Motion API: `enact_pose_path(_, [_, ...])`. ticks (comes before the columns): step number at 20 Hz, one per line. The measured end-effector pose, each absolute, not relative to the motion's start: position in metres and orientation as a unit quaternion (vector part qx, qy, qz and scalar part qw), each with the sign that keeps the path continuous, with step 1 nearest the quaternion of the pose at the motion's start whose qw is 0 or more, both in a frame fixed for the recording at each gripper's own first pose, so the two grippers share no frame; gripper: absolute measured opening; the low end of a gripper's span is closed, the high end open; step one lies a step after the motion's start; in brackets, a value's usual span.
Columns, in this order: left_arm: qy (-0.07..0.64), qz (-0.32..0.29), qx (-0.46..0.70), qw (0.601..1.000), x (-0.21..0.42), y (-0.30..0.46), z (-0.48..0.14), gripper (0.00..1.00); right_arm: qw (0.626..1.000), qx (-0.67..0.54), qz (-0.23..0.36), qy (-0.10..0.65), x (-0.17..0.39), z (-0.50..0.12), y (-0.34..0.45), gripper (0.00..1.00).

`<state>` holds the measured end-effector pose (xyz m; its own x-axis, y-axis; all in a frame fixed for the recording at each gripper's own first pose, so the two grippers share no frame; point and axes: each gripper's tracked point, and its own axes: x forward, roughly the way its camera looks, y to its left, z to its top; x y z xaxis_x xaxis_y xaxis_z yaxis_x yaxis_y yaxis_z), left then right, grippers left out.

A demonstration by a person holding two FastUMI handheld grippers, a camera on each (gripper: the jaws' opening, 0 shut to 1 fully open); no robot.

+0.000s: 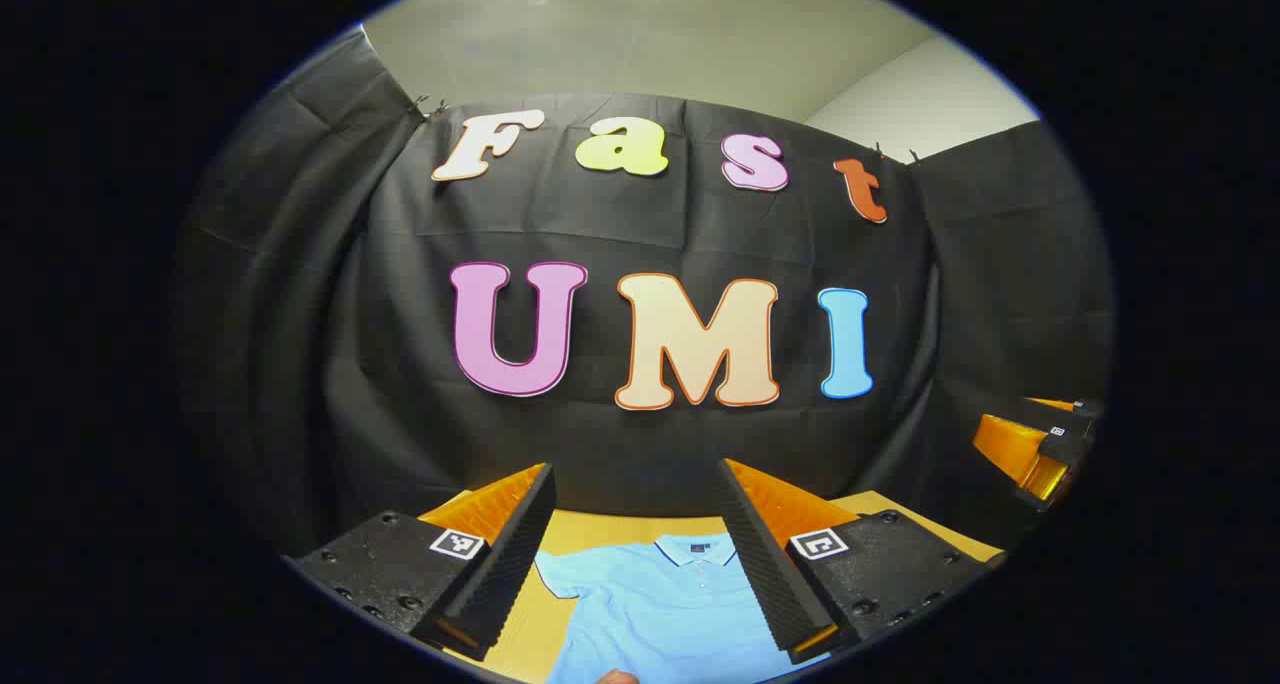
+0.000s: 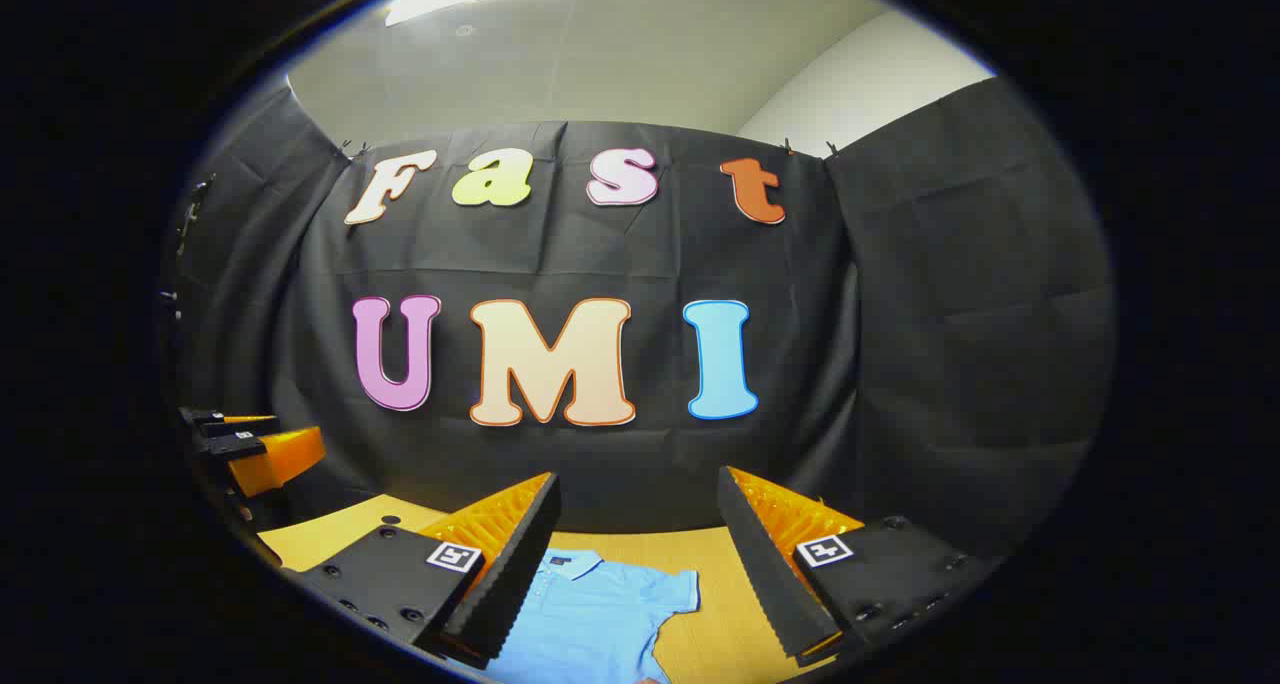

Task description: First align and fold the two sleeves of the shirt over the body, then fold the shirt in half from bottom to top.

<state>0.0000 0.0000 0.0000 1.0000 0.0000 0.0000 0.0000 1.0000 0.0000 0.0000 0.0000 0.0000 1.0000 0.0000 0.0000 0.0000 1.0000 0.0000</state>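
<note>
A light blue polo shirt (image 1: 660, 604) lies flat on the yellow table (image 1: 590, 532), collar toward the booth wall, its left short sleeve spread out. My left gripper (image 1: 636, 484) hangs above it, open, nothing between its fingers. In the right gripper view the same shirt (image 2: 590, 614) shows with its right short sleeve spread to the side. My right gripper (image 2: 637, 489) is open above the table (image 2: 330, 534) and holds nothing. The right gripper (image 1: 1035, 444) appears far right in the left gripper view. The left gripper (image 2: 245, 444) appears far left in the right gripper view.
Black cloth walls close the booth behind the table and on both sides. A small dark spot (image 2: 390, 519) marks the table's far left part. Bare tabletop lies on both sides of the shirt.
</note>
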Motion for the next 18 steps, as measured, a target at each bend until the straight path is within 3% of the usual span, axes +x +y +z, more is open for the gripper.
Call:
enact_pose_path(13, [0.007,0.007,0.012,1.000,0.012,0.002,-0.006,0.94,1.000,-0.014,0.013,0.002,0.012,-0.006,0.006,0.99])
enact_pose_path(18, [0.002,0.001,0.013,1.000,0.022,0.003,-0.007,0.94,0.999,-0.022,0.017,0.035,0.039,-0.036,0.003,0.99])
